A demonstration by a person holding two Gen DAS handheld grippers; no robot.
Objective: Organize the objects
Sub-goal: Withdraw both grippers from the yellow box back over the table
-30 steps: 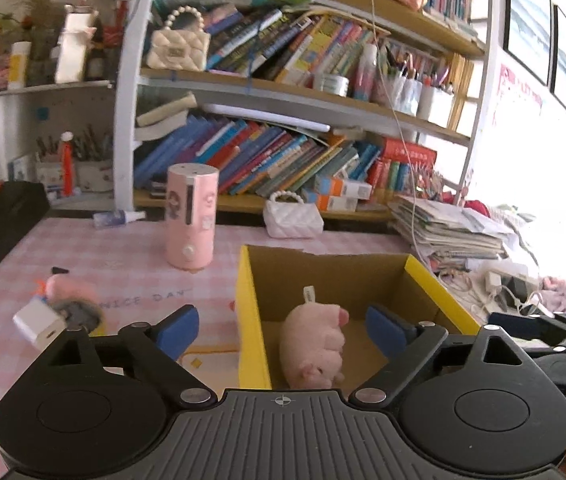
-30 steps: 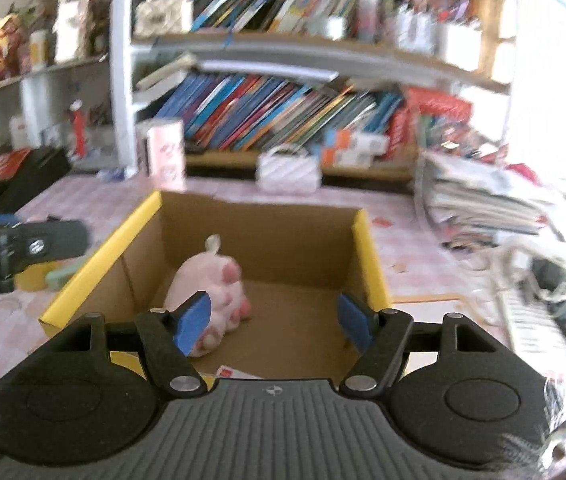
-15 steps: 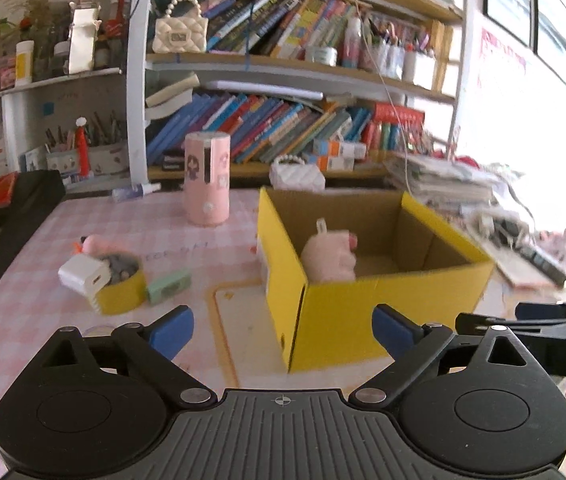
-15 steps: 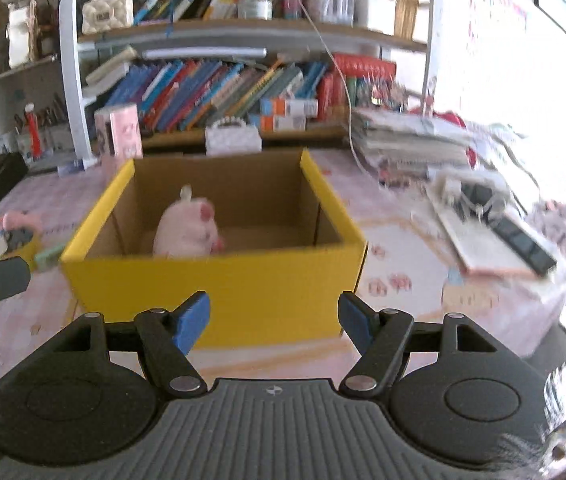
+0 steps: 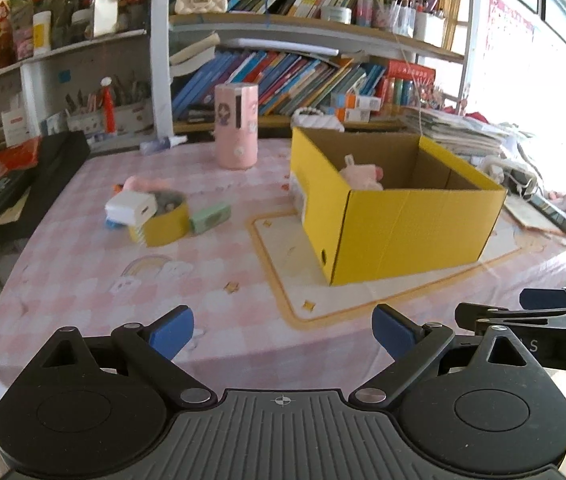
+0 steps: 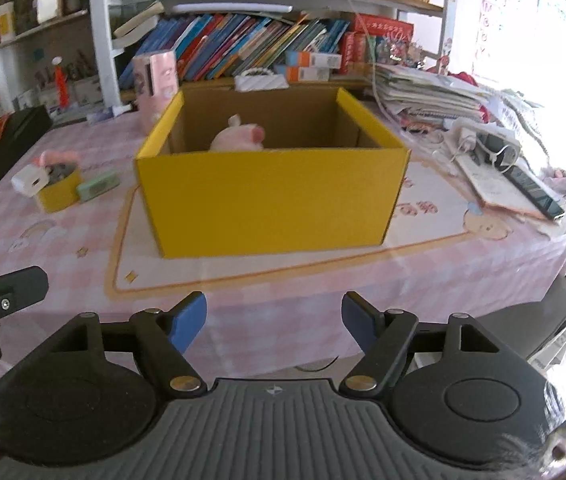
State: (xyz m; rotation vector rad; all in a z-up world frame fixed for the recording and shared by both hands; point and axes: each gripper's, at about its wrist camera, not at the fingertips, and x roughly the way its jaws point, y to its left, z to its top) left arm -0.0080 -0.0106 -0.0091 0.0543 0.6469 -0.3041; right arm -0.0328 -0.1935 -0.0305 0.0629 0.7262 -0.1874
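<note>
Both tools hang off the near edge of the pink checked surface [image 5: 83,280], the left hand-held gripper [image 5: 282,330] spread wide and empty, the right hand-held gripper [image 6: 274,318] just the same. The open yellow cardboard box [image 6: 271,196] holds a pink plush pig [image 6: 239,138], while left of the box wait a small yellow round tub [image 5: 163,222], a white charger block [image 5: 130,208] resting on it and a mint-green little case [image 5: 210,218]. My worry: those pieces sit touching, so a wide pinch there could nudge a neighbour or tip the tub.
</note>
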